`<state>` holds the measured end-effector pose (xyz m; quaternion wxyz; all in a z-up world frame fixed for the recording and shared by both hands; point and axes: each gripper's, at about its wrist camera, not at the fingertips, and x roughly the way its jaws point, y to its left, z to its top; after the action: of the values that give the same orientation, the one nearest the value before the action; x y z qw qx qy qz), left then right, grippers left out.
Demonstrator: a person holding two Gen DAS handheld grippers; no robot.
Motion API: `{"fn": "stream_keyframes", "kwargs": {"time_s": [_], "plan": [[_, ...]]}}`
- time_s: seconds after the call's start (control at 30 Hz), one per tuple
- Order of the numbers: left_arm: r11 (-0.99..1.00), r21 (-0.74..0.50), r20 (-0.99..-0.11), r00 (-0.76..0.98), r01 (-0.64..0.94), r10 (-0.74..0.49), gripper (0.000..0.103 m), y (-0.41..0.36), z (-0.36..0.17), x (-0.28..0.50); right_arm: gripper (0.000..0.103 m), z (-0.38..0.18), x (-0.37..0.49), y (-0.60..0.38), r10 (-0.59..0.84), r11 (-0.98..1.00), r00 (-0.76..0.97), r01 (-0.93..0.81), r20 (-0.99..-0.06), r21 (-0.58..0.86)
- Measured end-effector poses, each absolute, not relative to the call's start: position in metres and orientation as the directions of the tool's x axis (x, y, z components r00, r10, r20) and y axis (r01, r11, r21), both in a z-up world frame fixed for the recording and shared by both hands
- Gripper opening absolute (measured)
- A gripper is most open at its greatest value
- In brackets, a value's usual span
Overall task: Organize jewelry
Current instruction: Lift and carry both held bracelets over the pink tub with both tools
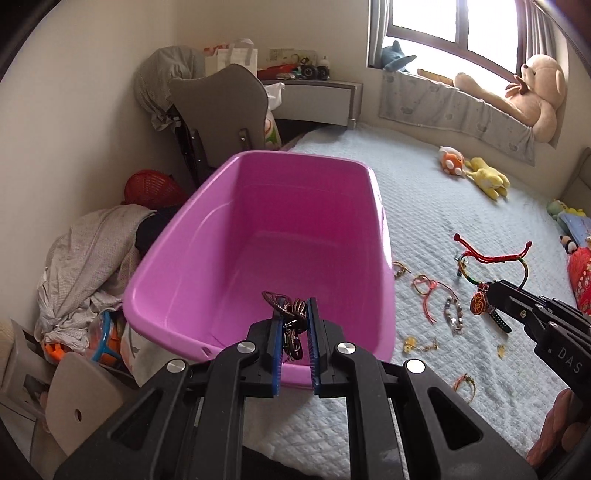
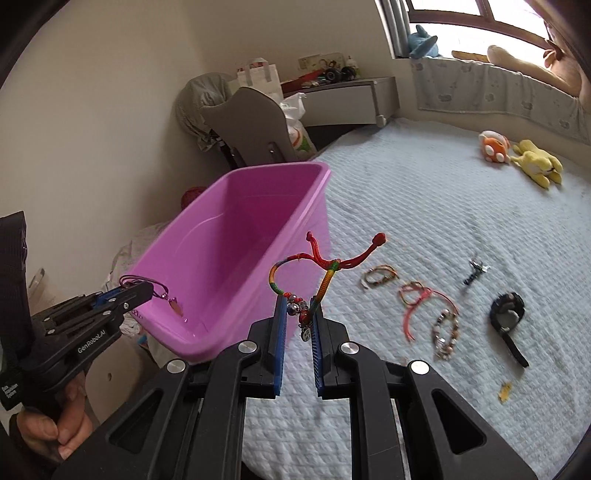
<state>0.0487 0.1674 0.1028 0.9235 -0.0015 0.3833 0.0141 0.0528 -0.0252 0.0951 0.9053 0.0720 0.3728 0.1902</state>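
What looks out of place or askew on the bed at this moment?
The pink tub sits half off the bed edge, overhanging the clutter beside it, so it might tip. Loose bracelets and a black watch lie scattered on the blanket. Each claw, left and right, is shut on a bracelet.

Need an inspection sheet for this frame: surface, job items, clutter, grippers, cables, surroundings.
Surface: quilted pale-blue bed cover.
Job's things: pink tub, nothing inside; loose bracelets and black watch on the cover.
Clutter: plush toys on the cover, laundry pile beside the tub.
Grippers: left gripper shut on dark cord necklace; right gripper shut on multicolour braided bracelet.
Cables: nothing seen.
Surroundings: window, teddy bear, grey chair.
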Motion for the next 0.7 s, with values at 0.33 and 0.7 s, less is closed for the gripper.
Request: {"fn": "stream_keyframes", "kwargs": {"time_s": [0.33, 0.7], "plan": [[0.996, 0.035, -0.707, 0.702, -0.082, 0.083, 0.012, 0.221, 0.111, 0.085, 0.012, 0.112, 0.098, 0.056, 0.473, 0.876, 0.606, -0.397, -0.639, 0.272], [0.995, 0.031, -0.768, 0.634, -0.098, 0.086, 0.012, 0.256, 0.087, 0.123, 0.012, 0.091, 0.128, 0.103, 0.467, 0.872, 0.533, -0.411, -0.706, 0.267]]}}
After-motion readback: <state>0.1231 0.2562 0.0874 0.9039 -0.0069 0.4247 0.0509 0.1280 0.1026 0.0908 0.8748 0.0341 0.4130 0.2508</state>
